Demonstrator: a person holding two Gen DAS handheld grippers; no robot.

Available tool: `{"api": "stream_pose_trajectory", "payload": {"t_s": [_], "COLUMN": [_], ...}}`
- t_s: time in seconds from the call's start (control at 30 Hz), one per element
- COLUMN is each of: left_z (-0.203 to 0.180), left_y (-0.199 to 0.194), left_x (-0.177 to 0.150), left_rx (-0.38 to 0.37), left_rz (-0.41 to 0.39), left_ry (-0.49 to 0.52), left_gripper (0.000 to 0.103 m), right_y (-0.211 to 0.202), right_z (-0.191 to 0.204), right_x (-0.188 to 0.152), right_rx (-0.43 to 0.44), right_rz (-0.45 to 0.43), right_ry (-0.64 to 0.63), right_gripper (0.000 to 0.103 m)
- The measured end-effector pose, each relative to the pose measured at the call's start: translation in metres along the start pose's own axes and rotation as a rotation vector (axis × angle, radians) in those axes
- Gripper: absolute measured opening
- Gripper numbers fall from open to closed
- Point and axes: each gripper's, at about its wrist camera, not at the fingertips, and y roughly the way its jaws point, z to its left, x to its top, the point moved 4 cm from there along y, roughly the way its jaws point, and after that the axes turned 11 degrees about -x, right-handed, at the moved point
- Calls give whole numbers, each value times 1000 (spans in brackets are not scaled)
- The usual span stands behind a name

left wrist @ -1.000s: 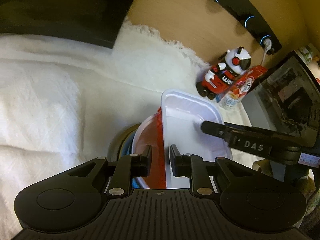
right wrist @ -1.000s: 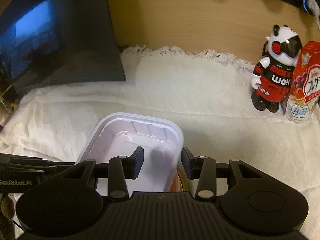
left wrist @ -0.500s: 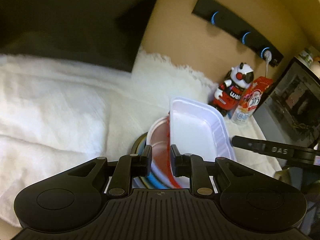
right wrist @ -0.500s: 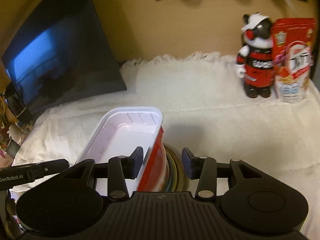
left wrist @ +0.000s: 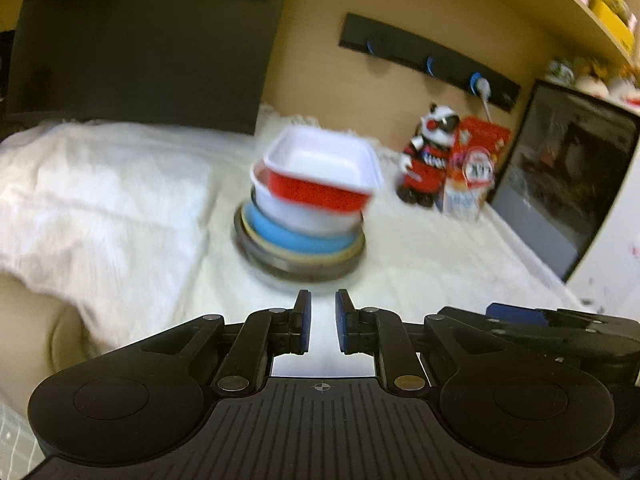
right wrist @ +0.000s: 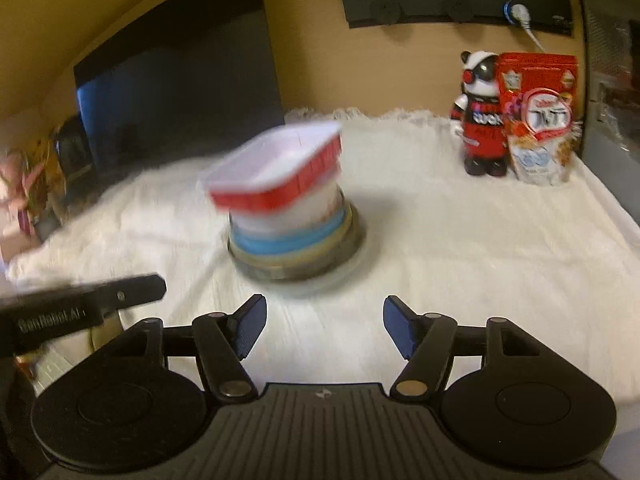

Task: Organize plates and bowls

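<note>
A stack of dishes is sitting on a table draped in a fluffy white cloth [right wrist: 460,240]. At the bottom is a dark round plate [left wrist: 298,266], then a blue dish [left wrist: 280,236], then a white bowl [left wrist: 304,216], and on top a rectangular red tray with a white inside [left wrist: 320,172] (its edges are smeared by motion blur, so finer detail is lost). The tray is sitting slightly askew, overhanging the bowl beneath it, with its long axis running roughly left to right in the left wrist view.

Both grippers are hanging clear of the stack, on the near side, with bare cloth between them and the dishes. The left gripper [left wrist: 320,312] is pointing almost straight at the stack, its jaws clenched nearly together and holding nothing. The right gripper [right wrist: 324,326] is also facing the stack, which lies ahead and a little to its left; its jaws have just been opening and are standing released with nothing between them.

Neither hand looks clearly nearer. The stacking appears finished or close to it, and any straightening of the crooked tray would mean reaching forward again.

A toy panda figure [right wrist: 480,120] and a red snack packet [right wrist: 540,120] are standing at the back right, well apart from the stack, with a dark screen [right wrist: 180,92] at the back left.
</note>
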Motion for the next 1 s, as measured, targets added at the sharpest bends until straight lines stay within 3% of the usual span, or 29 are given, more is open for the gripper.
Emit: {"api": "stream_pose_trajectory", "payload": {"t_s": [0.13, 0.23, 0.43, 1.0], "left_z": [-27, -39, -53, -67], "left_y": [-11, -17, -28, -34], "left_x": [-27, -37, -49, -56], "left_rx": [74, 72, 77, 93], "left_rz": [18, 26, 21, 22], "left_ry": [70, 88, 95, 98], "left_gripper": [16, 16, 16, 16], "right_y": [-19, -29, -58, -61], "right_z": [-6, -4, -8, -18], "right_x": [-36, -47, -52, -59], "right_rx": [19, 18, -9, 4], "right_rz": [13, 13, -85, -53], "right_ry": [10, -24, -54, -46], "right_gripper": [69, 69, 76, 77]}}
